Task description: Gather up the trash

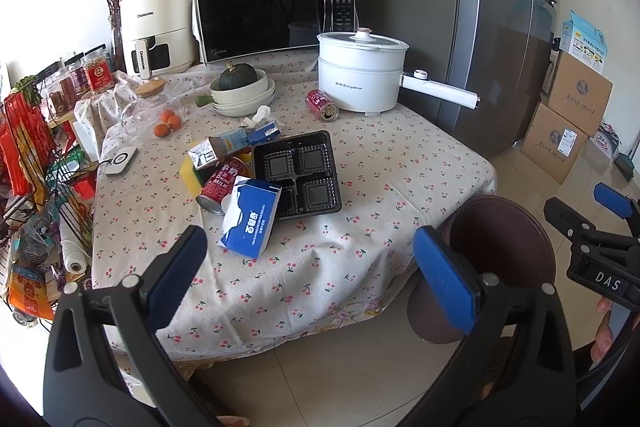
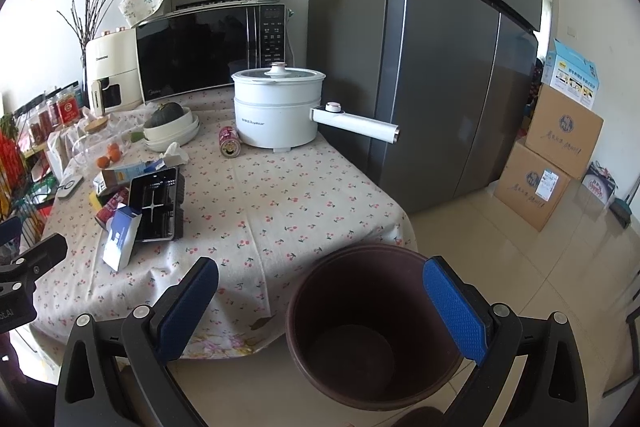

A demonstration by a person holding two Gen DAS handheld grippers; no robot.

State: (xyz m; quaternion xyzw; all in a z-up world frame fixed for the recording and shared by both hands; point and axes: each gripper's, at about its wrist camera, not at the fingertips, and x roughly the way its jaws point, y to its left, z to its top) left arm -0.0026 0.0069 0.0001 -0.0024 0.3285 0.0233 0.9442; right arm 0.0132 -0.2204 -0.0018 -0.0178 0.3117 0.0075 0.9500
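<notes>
Left tongs (image 1: 308,259): low in the left wrist frame, blue pads spread wide, pinching nothing, hovering over the near edge of the desk.
Desk (image 1: 380,163): fills the middle of the frame, covered by a cherry-print cloth.
Trash pile: centre-left on the desk; a blue-and-white tissue box (image 1: 250,217) leans against a red can (image 1: 218,185), with a yellow sponge (image 1: 188,173) and a small carton (image 1: 224,147) just behind.
Black tray (image 1: 298,173): right of the red can, its near left corner under the tissue box, four compartments facing up.
Second can (image 1: 322,105): farther back, on its side, just beside the white cooking pot (image 1: 360,71).
Bin (image 2: 372,327): brown, on the floor at the desk's near right corner, lower centre-right of the right wrist frame, mouth up.
Right tongs (image 2: 320,307): bottom of the right wrist frame, pads spread wide, pinching nothing, above the bin's mouth and the desk edge.
</notes>
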